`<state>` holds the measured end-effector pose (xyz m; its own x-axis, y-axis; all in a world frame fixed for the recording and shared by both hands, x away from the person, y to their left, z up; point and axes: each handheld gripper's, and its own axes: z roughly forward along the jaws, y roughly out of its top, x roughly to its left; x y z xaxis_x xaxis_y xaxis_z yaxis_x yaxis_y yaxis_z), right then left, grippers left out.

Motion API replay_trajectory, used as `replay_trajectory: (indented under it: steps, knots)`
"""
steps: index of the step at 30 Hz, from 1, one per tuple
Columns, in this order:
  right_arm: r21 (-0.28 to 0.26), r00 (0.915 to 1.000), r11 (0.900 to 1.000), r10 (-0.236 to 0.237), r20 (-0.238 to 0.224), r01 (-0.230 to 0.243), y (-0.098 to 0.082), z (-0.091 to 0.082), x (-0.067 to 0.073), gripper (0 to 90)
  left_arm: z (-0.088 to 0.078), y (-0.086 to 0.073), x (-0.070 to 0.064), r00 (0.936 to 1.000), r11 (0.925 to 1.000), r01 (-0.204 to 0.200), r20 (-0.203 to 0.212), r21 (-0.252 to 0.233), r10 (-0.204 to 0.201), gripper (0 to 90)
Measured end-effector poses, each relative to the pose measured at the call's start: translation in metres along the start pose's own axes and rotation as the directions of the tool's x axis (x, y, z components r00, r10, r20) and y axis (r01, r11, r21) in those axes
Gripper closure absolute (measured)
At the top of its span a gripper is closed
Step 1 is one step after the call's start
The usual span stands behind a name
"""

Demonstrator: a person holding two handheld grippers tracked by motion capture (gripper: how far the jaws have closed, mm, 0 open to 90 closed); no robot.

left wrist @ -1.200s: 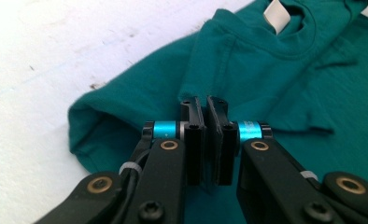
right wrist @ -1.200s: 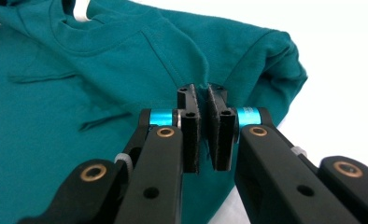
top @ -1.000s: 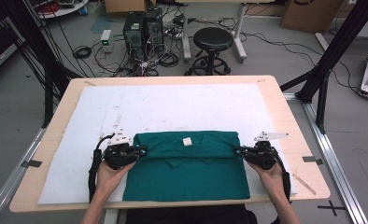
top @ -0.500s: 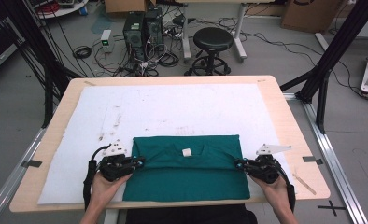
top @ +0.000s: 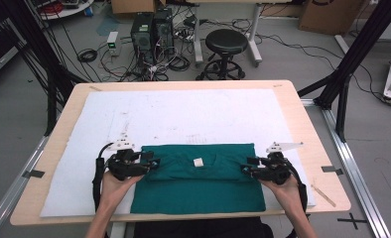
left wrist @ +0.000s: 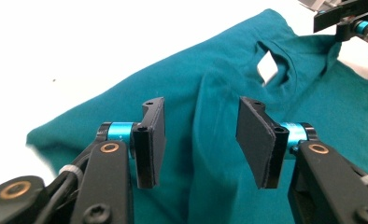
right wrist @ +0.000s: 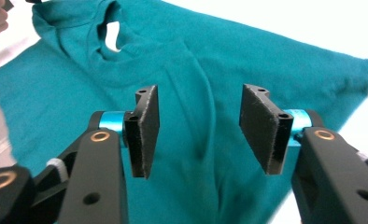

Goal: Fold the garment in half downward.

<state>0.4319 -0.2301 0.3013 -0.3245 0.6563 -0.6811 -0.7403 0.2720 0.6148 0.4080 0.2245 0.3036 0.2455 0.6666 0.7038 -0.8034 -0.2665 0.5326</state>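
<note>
Your left tongs [top: 153,162] have just been opening and now stand apart with nothing pinched, over the left edge of the folded green shirt [top: 198,181] on the tabletop [top: 302,124]. The shirt spreads flat between both tongs, and your right tongs [top: 247,168] have opened the same way over its right edge. It looks light, soft and floppy, so pinch all layers at the fold's outer corners or they will likely slide apart.

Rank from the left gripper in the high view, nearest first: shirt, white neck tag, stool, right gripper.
1. shirt, right beside the left gripper
2. white neck tag, mid-shirt
3. right gripper, shirt's far edge
4. stool, floor beyond the table
</note>
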Motion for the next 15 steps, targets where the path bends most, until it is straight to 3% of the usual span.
replay_trajectory:
  steps: [2,4,5,6,7,9,11,15]
  knots:
    - [0.042,0.9999,0.999,0.01,0.009,-0.01,0.005,0.015,-0.003,51.2,0.013,-0.001,0.003,0.9998,0.9984,0.01,0.014,0.055,-0.011,53.8]
    - [0.077,0.9998,0.997,0.019,0.01,-0.02,0.004,0.023,-0.004,60.6,0.017,-0.002,0.003,0.9996,0.9973,0.01,0.026,0.073,-0.011,63.8]
    - [0.077,0.9998,0.997,0.019,0.01,-0.02,0.004,0.023,-0.004,60.6,0.019,-0.004,0.003,0.9992,0.9965,-0.002,0.04,0.084,-0.002,63.8]
    - [0.098,0.9998,0.995,0.013,-0.016,-0.011,0.0,0.026,-0.003,72.8,0.019,-0.006,0.002,0.9986,0.9957,-0.019,0.05,0.09,0.014,75.4]
    - [0.098,0.9998,0.995,0.013,-0.016,-0.011,0.0,0.026,-0.003,72.8,0.019,-0.007,0.0,0.9979,0.9948,-0.037,0.055,0.094,0.032,75.4]
    - [0.095,0.9988,0.995,-0.001,-0.049,0.006,-0.004,0.022,0.0,84.8,0.016,-0.009,-0.005,0.9965,0.9941,-0.06,0.063,0.091,0.055,85.8]
    - [0.091,0.9986,0.996,-0.008,-0.052,0.013,-0.006,0.019,0.001,87.3,0.01,-0.01,-0.009,0.9946,0.9939,-0.077,0.075,0.079,0.072,87.1]
    - [0.073,0.9937,0.997,-0.027,-0.109,0.035,-0.016,0.007,0.01,88.4,-0.003,-0.015,-0.016,0.9922,0.9956,-0.077,0.103,0.054,0.072,88.0]
